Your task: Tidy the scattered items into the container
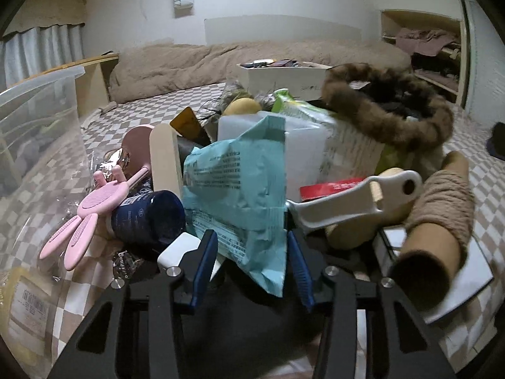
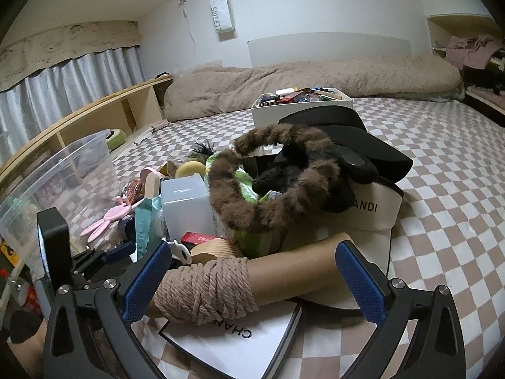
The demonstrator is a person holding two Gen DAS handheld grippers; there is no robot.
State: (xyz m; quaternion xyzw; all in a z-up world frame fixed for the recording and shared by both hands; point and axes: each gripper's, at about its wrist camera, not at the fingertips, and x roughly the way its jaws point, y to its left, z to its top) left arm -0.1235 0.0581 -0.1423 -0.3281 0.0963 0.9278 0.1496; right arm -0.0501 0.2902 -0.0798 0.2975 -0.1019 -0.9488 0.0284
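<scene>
**Both claws spread at the near edge of the clutter pile**

The left gripper [image 1: 249, 262] has its blue-padded jaws apart, one on either side of the lower end of a teal foil packet [image 1: 238, 202]; whether the pads touch it cannot be told. Relative to that packet, a dark blue jar [image 1: 148, 216] lies just to its left, a pink bunny-shaped brush [image 1: 90, 211] further left, a translucent white box [image 1: 293, 151] behind it, and a white-handled tool [image 1: 353, 202] just to its right.

The right gripper [image 2: 252, 284] is also spread wide, its jaws flanking a cardboard tube wound with rope [image 2: 221, 284] that lies crosswise between them on a white Chanel box [image 2: 230, 344]. The pads stand clear of the tube.

The clear plastic container [image 2: 66, 170] sits well left of the packet, on the checkered bedspread [image 2: 442, 208].
</scene>
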